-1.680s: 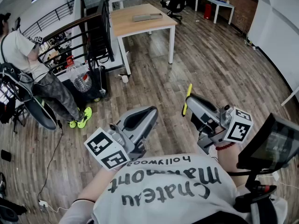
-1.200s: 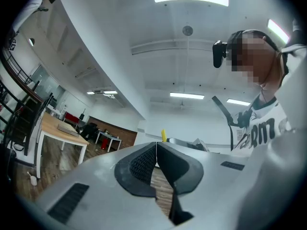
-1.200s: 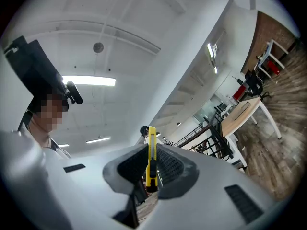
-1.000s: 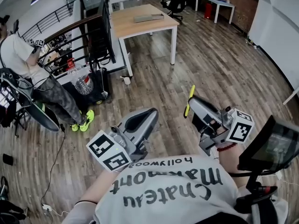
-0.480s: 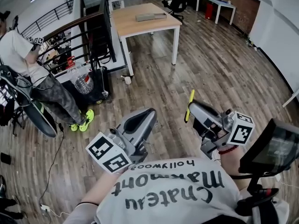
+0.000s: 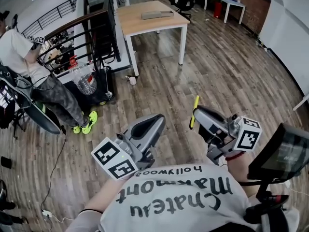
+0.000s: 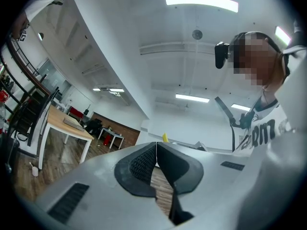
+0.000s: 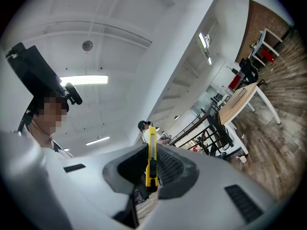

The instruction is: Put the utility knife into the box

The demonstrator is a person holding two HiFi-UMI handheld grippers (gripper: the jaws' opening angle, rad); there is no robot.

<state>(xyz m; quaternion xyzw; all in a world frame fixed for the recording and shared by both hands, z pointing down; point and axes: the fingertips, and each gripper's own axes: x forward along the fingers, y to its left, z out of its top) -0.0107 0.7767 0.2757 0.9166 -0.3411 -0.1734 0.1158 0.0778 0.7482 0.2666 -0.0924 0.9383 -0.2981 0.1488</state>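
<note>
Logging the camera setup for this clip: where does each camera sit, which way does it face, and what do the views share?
Head view: on the person's head, facing steeply down at the floor; shows the shirt, left hand-held gripper and right hand-held gripper.
Left gripper view: on the left hand-held gripper, tilted up at the ceiling; shows shut, empty jaws and the shirt.
Right gripper view: on the right hand-held gripper, tilted up; shows jaws shut on the knife.
Shared: knife and table in all three.

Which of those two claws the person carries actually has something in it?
The right claw, at the person's right: a yellow utility knife stands clamped between its jaws. The left claw is shut with nothing between.
</note>
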